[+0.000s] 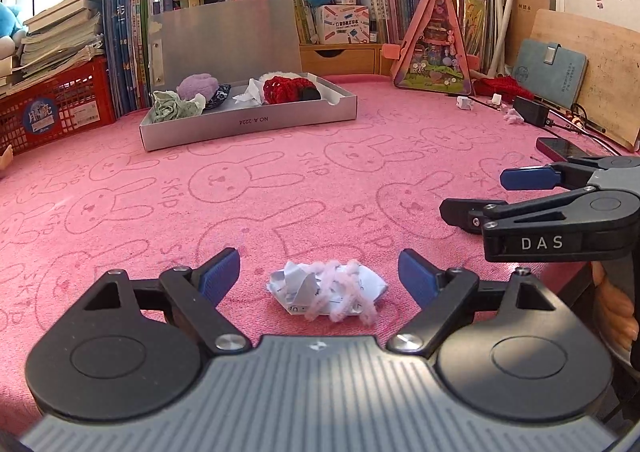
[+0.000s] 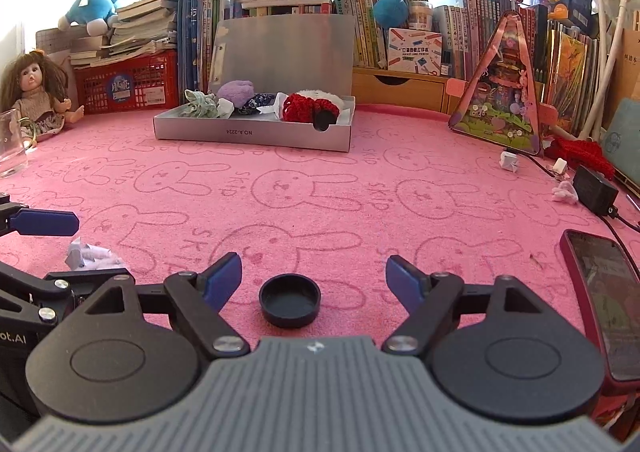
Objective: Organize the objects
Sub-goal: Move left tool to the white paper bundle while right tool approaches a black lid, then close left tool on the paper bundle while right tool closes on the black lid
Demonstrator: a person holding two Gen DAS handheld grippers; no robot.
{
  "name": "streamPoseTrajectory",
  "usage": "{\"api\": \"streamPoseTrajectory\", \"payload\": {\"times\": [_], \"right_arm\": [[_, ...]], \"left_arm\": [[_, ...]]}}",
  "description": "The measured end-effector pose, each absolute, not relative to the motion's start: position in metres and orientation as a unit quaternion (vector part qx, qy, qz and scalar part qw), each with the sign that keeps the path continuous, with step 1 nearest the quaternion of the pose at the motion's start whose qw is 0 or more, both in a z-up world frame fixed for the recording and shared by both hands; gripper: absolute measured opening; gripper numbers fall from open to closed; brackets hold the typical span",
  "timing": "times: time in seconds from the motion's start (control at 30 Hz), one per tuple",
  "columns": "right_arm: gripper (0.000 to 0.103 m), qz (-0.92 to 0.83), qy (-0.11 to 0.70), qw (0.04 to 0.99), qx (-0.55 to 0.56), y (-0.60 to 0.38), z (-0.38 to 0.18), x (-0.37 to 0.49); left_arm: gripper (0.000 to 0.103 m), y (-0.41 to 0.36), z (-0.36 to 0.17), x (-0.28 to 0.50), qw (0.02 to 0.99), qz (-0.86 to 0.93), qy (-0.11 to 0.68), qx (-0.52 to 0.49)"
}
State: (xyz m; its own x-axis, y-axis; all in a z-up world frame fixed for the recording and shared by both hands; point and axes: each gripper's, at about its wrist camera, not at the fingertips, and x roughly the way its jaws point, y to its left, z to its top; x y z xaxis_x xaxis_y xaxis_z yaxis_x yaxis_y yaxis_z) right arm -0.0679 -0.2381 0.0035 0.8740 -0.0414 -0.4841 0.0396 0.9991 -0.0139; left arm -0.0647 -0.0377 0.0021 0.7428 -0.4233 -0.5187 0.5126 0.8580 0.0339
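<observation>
**Both grippers wide over loose items on the pink mat**

We see the left gripper low over the pink bunny-print mat, jaws spread wide, nothing held. Between its blue fingertips lies a folded paper piece wrapped in pink fuzzy yarn, resting on the mat and apart from both pads.

The right gripper is also spread wide and holds nothing. A small black round cap sits on the mat between its fingers, touching neither. In the left wrist view we see the right gripper side-on at the right edge, jaws apart.

The silver cardboard box stands well back on the mat, lid propped upright behind it. Inside we count a green fabric scrap, a purple plush item, a dark patterned piece, white paper and a red knitted item.

A phone lies just right of the right gripper. A doll sits far left, next to a glass mug.
</observation>
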Motion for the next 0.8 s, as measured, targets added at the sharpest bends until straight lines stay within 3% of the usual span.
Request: {"api": "streamPoseTrajectory", "payload": {"times": [0.23, 0.47, 0.8], "right_arm": [[0.07, -0.025, 0.257, 0.966, 0.001, -0.235, -0.003, -0.072], [0.046, -0.013, 0.25, 0.968, -0.003, -0.226, -0.003, -0.078], [0.044, -0.004, 0.245, 0.969, -0.007, -0.215, -0.004, -0.086]], "left_arm": [[0.089, -0.037, -0.006, -0.063, 0.928, -0.248, 0.267, 0.08], [0.089, -0.037, -0.01, -0.063, 0.93, -0.243, 0.265, 0.075], [0.085, -0.039, -0.011, -0.067, 0.933, -0.24, 0.259, 0.072]]}}
